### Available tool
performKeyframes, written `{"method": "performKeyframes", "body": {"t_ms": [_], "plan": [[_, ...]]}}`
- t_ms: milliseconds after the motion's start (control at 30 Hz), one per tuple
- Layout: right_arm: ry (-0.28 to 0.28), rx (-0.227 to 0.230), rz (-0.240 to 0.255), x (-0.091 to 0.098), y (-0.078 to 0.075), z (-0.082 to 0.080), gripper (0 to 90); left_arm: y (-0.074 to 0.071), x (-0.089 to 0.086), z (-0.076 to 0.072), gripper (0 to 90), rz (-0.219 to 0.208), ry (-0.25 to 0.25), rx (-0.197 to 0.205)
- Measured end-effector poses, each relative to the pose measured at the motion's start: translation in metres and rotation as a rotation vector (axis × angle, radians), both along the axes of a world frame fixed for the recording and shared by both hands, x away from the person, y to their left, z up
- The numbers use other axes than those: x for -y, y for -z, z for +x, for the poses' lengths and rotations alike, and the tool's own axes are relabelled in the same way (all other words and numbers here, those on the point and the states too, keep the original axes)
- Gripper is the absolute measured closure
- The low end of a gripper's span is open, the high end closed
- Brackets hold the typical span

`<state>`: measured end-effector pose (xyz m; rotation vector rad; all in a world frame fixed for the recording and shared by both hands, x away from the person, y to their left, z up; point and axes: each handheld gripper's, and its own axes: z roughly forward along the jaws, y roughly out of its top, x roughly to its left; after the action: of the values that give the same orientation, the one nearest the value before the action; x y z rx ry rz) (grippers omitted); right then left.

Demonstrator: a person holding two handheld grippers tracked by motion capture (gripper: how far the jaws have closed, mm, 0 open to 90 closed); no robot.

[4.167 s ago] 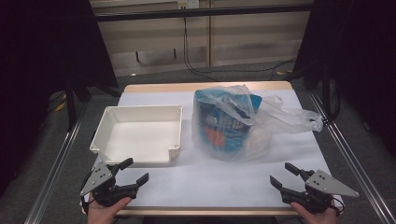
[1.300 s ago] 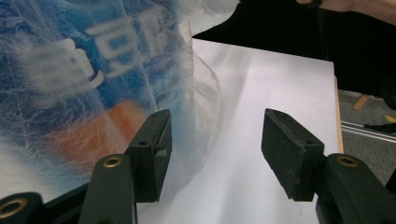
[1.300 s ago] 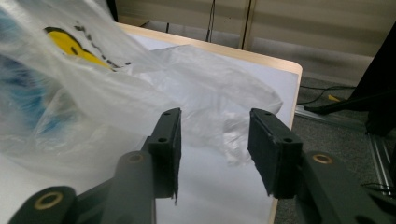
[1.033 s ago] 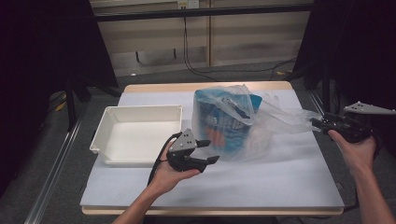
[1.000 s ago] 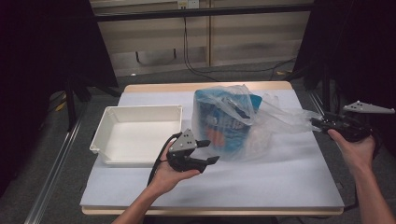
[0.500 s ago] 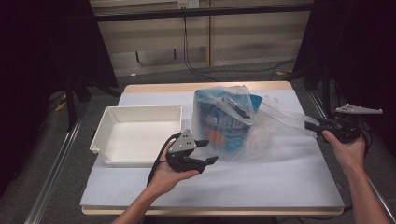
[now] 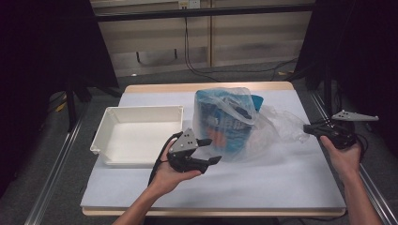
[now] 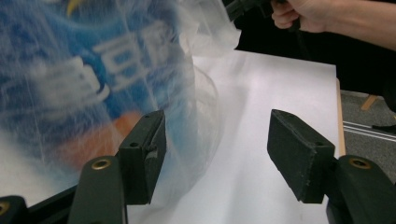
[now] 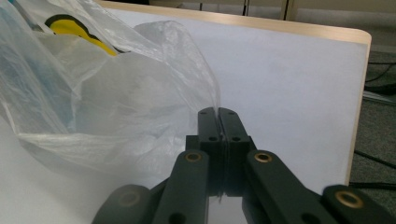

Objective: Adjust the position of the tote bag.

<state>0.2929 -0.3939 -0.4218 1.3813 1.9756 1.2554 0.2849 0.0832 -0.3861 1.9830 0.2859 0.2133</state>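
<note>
A clear plastic bag [image 7: 263,126] stands mid-table with a blue printed packet [image 7: 220,124] inside it. My left gripper [image 7: 213,151] rests at the bag's near left side. Its jaws are open, one pad [image 8: 147,149] lies against the bag film [image 8: 93,84], and nothing is pinched. My right gripper [image 7: 307,127] is at the bag's loose right end. Its jaws have just been closing and now stand shut [image 9: 218,112] on a thin edge of the bag film [image 9: 116,107].
A white tray [image 7: 141,112] lies left of the bag, with nothing in it. The white table sheet [image 7: 263,178] is bare in front of the bag. The table's right edge [image 9: 359,93] is close to my right gripper. Metal rails run along both sides.
My right gripper has dropped a little towards the table at the bag's right end and closed on the film. The left gripper has stayed put.
</note>
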Motion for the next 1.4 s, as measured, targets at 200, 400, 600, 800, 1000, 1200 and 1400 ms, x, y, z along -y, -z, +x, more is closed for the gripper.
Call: {"method": "performKeyframes", "body": {"t_ms": [200, 400, 600, 800, 1000, 1200, 1400], "plan": [[-0.012, 0.026, 0.01, -0.006, -0.003, -0.003, 90.0, -0.014, 0.007, -0.002, 41.1, -0.018, 0.027, 0.02], [-0.02, 0.048, 0.031, -0.003, -0.005, -0.006, 90.0, -0.026, 0.012, -0.002, 42.0, -0.05, 0.043, 0.039], [-0.031, 0.053, 0.047, -0.001, -0.004, -0.009, 90.0, -0.032, 0.017, -0.003, 42.3, -0.084, 0.048, 0.042], [-0.035, 0.054, 0.039, -0.004, -0.003, -0.008, 90.0, -0.05, 0.027, -0.004, 45.7, -0.084, 0.08, 0.086], [-0.038, 0.058, 0.039, -0.005, -0.003, -0.008, 90.0, -0.07, 0.04, 0.0, 47.5, -0.074, 0.107, 0.137], [-0.031, 0.066, 0.046, -0.002, -0.003, -0.01, 90.0, -0.087, 0.057, 0.015, 46.7, -0.056, 0.111, 0.141], [-0.032, 0.067, 0.05, 0.0, -0.002, -0.011, 90.0, -0.089, 0.073, 0.028, 42.4, -0.007, 0.121, 0.14]]}}
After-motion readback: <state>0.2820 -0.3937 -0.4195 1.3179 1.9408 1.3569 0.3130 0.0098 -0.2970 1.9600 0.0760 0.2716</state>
